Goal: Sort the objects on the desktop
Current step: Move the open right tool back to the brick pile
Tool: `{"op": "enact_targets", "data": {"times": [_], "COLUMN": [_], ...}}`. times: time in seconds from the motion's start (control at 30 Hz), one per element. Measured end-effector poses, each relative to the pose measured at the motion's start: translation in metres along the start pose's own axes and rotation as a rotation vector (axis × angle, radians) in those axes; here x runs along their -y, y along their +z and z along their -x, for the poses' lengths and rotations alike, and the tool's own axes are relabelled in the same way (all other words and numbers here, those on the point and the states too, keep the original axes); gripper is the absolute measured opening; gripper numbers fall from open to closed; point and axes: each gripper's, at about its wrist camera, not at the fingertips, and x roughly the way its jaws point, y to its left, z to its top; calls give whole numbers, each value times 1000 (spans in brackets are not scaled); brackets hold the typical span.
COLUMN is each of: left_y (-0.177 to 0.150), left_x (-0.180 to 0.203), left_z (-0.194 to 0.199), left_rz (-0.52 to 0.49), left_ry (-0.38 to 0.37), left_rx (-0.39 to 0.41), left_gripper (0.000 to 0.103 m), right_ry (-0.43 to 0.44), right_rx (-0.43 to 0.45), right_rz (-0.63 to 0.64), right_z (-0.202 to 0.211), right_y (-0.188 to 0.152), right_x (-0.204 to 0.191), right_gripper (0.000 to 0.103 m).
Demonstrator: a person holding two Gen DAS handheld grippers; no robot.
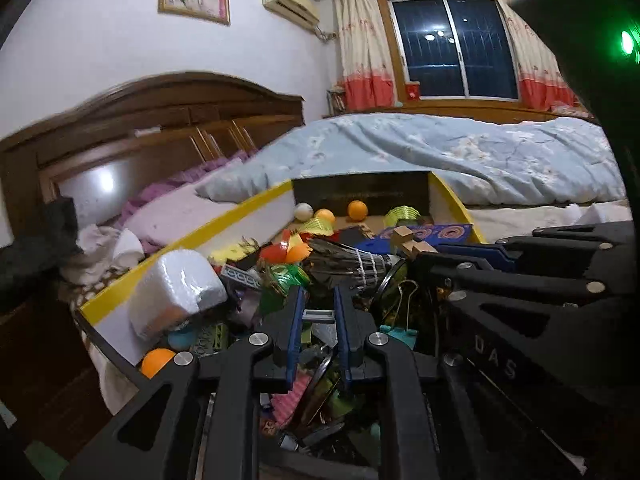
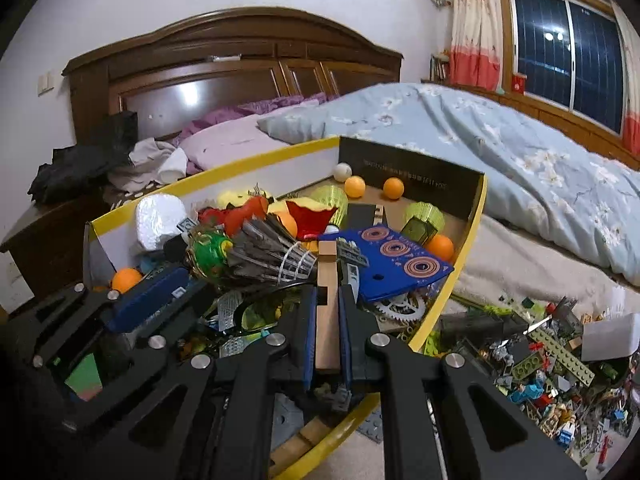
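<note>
The left hand-held gripper (image 1: 316, 312) hovered low over the near end of the yellow-rimmed box (image 1: 240, 210), its jaws nearly closed on a small grey flat piece (image 1: 319, 315) that spanned the gap between the pads. The right hand-held gripper (image 2: 328, 304) stood just to its right, pinching a long wooden block (image 2: 328, 320) upright between its pads, over the box's near right edge.

The box lay on the bed (image 2: 520, 264) and was heaped with clutter: a dark-feathered shuttlecock (image 2: 272, 256), orange balls (image 2: 394, 188) at the far end, a blue card with printed rings (image 2: 384, 260), and a white foam block (image 2: 160, 216) against the left wall. On the bed to the right of the box lay a loose pile of building bricks (image 2: 540, 364).

The risks looked to lie in the crowding. The two tools were close together, so a sideways move by either could knock the other and jar a piece loose. The grey piece seemed held only by its ends, and a small twist might drop it back into the heap, where it would be hard to find. The wooden block, gripped along a narrow face, could pivot or slide out if swung quickly, and either tool dipping lower might snag the shuttlecock's feathers or the binder clip (image 1: 404, 300) nearby.
</note>
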Motion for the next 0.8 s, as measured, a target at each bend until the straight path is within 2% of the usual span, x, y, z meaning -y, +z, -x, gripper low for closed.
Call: {"op": "enact_targets", "data": {"times": [0.03,0.07,0.1,0.13,0.17,0.2,0.27,0.37,0.4,0.47,0.53,0.63,0.73,0.8], "left_y": [-1,-1,-2,-2,-2,1,6,14,15,16,13,12,3,-5], "left_x": [3,4,4,5,3,2,5,6,6,13,28,57,100,124], "left_z": [-2,-2,-4,-5,-2,4,17,42,48,67,76,73,59,47], "left_rz": [0,6,27,44,79,95,103,156,172,186,155,82,-16,-62], "left_ry": [5,1,-8,4,32,54,93,65,40,-51,-140,-239,-416,-469], "left_rx": [-3,-13,-43,-56,-33,2,87,194,221,292,321,278,153,71], "left_gripper": [17,22,22,26,30,31,41,53,56,77,80,80,80,80], "right_ry": [4,11,18,7,-1,-5,-4,-58,-85,-192,-292,-403,-406,-401], "right_rx": [-1,-2,-7,2,18,47,96,149,166,206,208,173,134,99], "right_rz": [-11,-23,-32,-40,-42,-44,-54,-82,-83,-83,-87,-141,-211,-250], "right_z": [0,1,2,5,10,17,35,70,81,110,128,148,154,150], "right_y": [-1,-1,-2,-3,-5,-6,-4,-2,-3,-12,-25,-55,-91,-107], "right_x": [2,4,5,7,7,9,18,46,55,87,114,159,194,207], "right_gripper": [12,24,44,55,70,73,74,76,76,77,78,78,78,78]}}
